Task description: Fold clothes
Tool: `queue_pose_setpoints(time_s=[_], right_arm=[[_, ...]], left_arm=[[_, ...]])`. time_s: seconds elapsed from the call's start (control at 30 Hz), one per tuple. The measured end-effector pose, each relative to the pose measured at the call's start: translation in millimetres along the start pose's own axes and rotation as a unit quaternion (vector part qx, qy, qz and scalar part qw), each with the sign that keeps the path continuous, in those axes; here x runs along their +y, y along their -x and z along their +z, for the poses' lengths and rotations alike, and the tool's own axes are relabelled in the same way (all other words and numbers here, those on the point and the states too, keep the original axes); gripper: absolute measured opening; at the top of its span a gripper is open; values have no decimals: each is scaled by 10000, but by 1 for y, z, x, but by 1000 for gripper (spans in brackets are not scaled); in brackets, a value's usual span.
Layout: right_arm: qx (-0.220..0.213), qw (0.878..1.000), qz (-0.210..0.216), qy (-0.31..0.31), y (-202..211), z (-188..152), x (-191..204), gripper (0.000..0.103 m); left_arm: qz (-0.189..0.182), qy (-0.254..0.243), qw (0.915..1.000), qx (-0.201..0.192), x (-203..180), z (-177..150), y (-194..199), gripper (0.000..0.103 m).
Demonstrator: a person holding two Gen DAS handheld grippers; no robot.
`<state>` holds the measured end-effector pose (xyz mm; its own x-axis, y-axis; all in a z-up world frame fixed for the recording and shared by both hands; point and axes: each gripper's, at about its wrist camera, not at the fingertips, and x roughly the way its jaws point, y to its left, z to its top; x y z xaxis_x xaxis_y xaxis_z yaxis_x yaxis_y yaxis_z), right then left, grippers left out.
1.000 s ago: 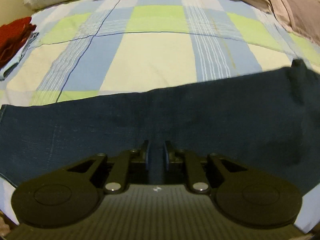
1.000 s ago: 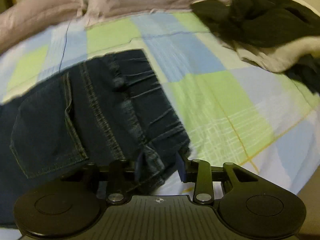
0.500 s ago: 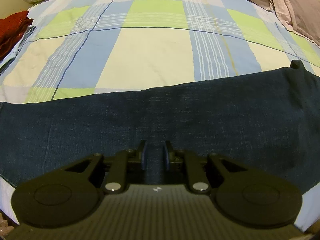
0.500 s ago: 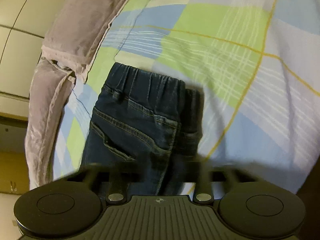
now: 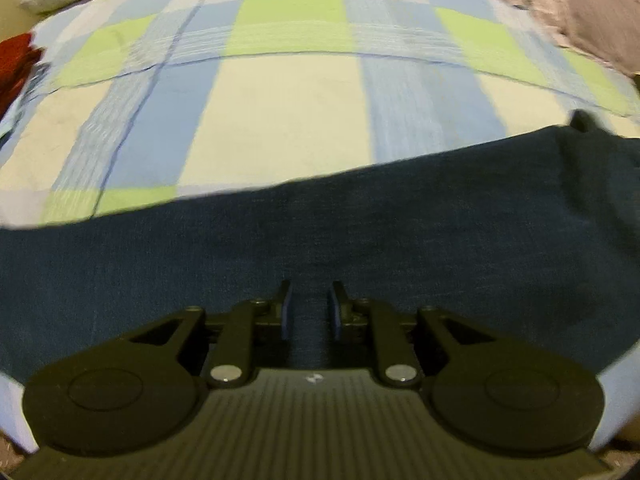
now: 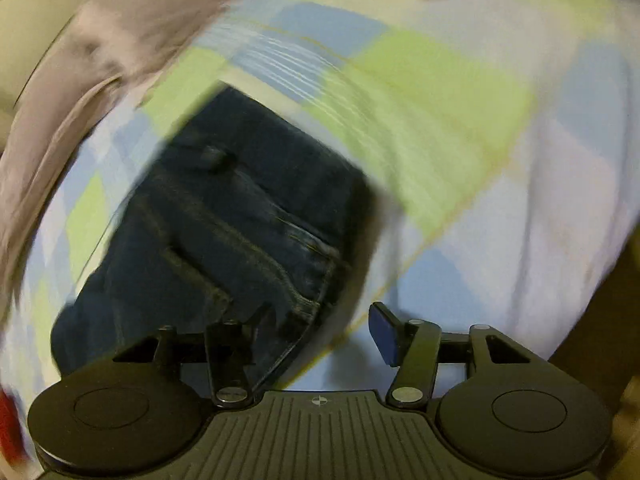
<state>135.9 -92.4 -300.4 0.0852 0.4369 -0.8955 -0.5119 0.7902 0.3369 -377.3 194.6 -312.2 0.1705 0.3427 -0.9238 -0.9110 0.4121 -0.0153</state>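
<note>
My right camera view is smeared by motion: the jeans show only soft stitching, and their lower end is hidden behind my right gripper. Its left finger is lost against the dark denim, so I cannot tell whether it touches cloth. A red thing is cut off at the left edge. In my left view the jeans run past both side edges, and red cloth is cropped.

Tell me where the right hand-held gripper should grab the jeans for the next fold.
Probably the waistband corner of the jeans nearest the open right hand-held gripper, approached from the bare checked bedsheet side: that edge lies flat and exposed there.
</note>
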Motion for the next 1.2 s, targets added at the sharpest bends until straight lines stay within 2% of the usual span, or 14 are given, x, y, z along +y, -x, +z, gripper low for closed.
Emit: queue_pose_setpoints(time_s=[0.1,0.17,0.37,0.43,0.53,0.6,0.67,0.7,0.73,0.77,0.9,1.07,1.13,1.2], right_arm=[[-415,9979,14,491,14,26,12,55],[-670,9953,95,692,15,48,18,55],[-355,9918,1113,514,-48,113,29,55],[-279,9888,1405,415,-68,124,29,67],[-105,9838,1780,176,-87,137,20,68],[32,9808,1943,133,-92,142,13,68],[127,9778,2071,291,-95,142,13,68],[142,9777,2057,403,-96,142,14,61],[83,9805,1872,588,-94,141,16,22],[23,9827,1685,774,-92,140,19,2],[-296,9860,1234,1082,-85,129,22,2],[-527,9947,680,554,-102,114,17,2],[-664,9925,558,865,-98,106,30,3],[-799,9889,435,1175,-94,99,42,13]], left_arm=[[-598,-340,9974,-219,-14,23,12,16],[-1121,-613,9913,-314,-27,43,14,25],[-2288,-1621,9595,-267,-77,104,-34,39],[-2572,-1642,9522,-129,-85,119,-54,43],[-3183,-1400,9373,246,-94,135,-87,43],[-3484,-1272,9279,389,-96,142,-102,36],[-3890,-1123,9136,377,-96,144,-104,5],[-4049,-1075,9075,315,-96,144,-102,0],[-4002,-1151,9090,157,-97,143,-97,0],[-3883,-1279,9126,-40,-99,139,-90,0],[-3481,-960,9319,-356,-96,124,-88,3],[-2562,-586,9635,-515,-120,110,-107,9],[-2209,-532,9717,-643,-122,109,-96,9],[-1723,-424,9796,-939,-114,109,-77,5]])
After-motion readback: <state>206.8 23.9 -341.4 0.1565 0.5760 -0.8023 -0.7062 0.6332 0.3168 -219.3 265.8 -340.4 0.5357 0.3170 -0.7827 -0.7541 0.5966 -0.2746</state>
